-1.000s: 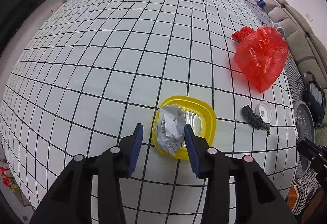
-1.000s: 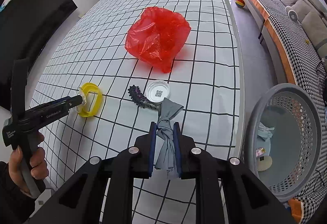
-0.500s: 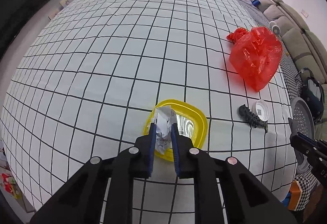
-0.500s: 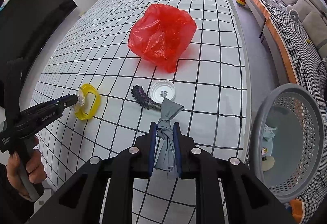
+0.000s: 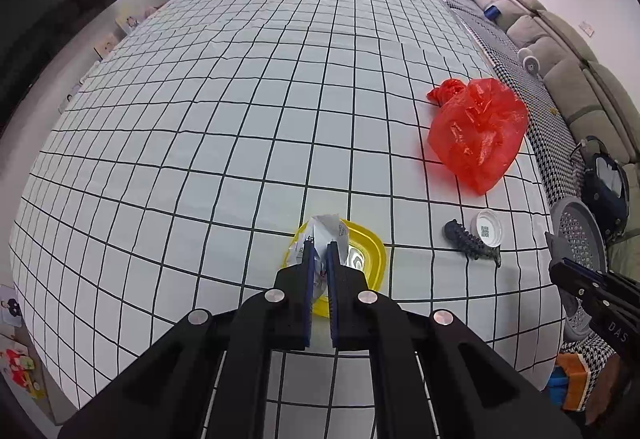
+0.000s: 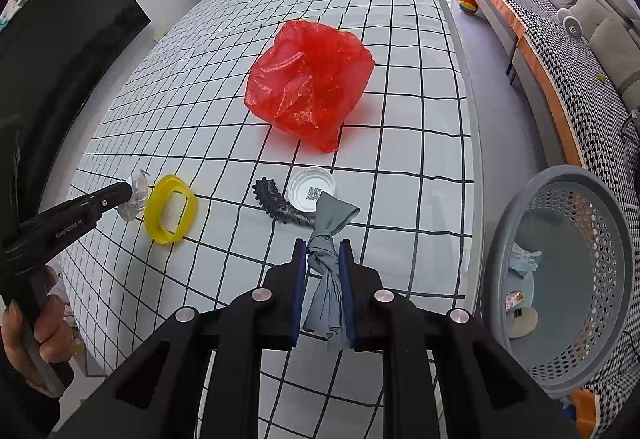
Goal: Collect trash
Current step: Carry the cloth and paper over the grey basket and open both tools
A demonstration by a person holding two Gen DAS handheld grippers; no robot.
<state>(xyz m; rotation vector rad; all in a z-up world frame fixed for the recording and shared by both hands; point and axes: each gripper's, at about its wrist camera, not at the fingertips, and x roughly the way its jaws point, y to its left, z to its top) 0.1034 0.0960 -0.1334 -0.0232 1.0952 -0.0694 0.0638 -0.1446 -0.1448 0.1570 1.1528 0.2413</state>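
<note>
My left gripper [image 5: 319, 251] is shut on a crumpled white wrapper [image 5: 326, 233], held just above the near edge of a yellow plastic lid [image 5: 370, 253]. From the right wrist view the wrapper [image 6: 136, 191] sits left of the lid [image 6: 170, 209]. My right gripper [image 6: 323, 253] is shut on a knotted grey cloth [image 6: 328, 239] above the table's near right part. A red plastic bag [image 6: 308, 83], a white cap [image 6: 312, 187] and a dark spiky strip [image 6: 276, 203] lie on the checked table.
A grey perforated basket [image 6: 560, 279] stands off the table's right edge with some trash inside. A sofa [image 6: 580, 19] runs along the right. The checked tablecloth [image 5: 240, 99] stretches far ahead. A dark TV [image 6: 60, 39] stands to the left.
My left gripper closed on the crumpled wrapper and lifted it slightly off the yellow lid. My right gripper kept hold of the grey cloth, shifting a little.
</note>
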